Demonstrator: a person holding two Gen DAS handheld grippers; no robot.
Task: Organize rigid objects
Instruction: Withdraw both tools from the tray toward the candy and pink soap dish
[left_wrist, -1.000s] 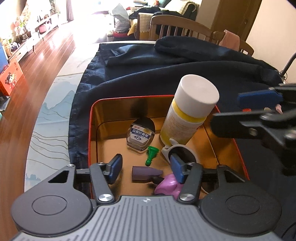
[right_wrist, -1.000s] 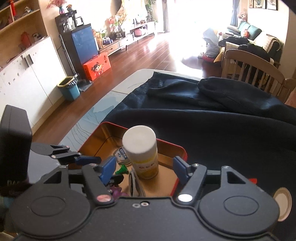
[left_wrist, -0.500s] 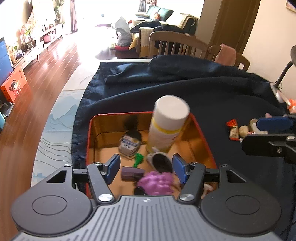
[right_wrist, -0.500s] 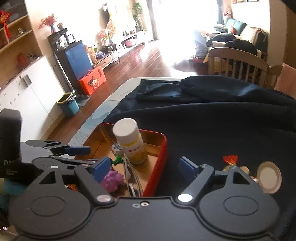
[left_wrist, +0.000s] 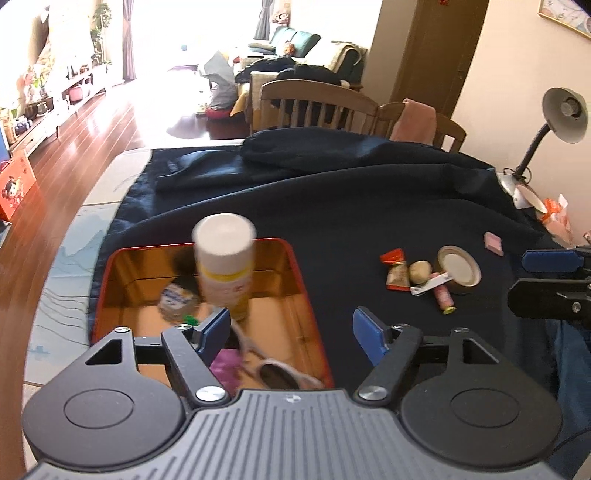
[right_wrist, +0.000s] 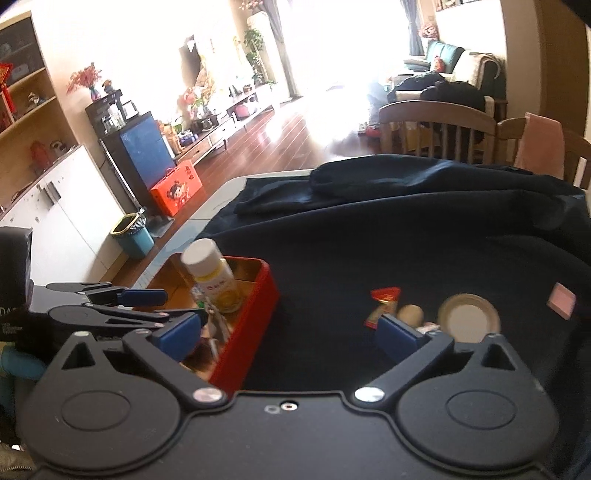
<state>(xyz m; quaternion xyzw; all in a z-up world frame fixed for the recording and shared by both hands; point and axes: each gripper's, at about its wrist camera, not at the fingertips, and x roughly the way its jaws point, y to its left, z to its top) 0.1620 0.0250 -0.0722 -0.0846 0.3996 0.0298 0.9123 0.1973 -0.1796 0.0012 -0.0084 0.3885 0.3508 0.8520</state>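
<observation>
Left claw (left_wrist: 291, 332) agape beside tin (left_wrist: 295, 266)

Dark navy cloth (left_wrist: 369, 206) covers my table, bunched into a fold at the far end. Two wooden chairs (left_wrist: 317, 107) behind it, pink towel (left_wrist: 413, 120) draped over the right one. Grey desk lamp (left_wrist: 563, 114) at far right. Orange gift box (right_wrist: 177, 186) on the wood floor, teal bin (right_wrist: 133, 236) beside the white cabinet (right_wrist: 55, 218). Green sofa (left_wrist: 291, 38) in the bright back room.
</observation>
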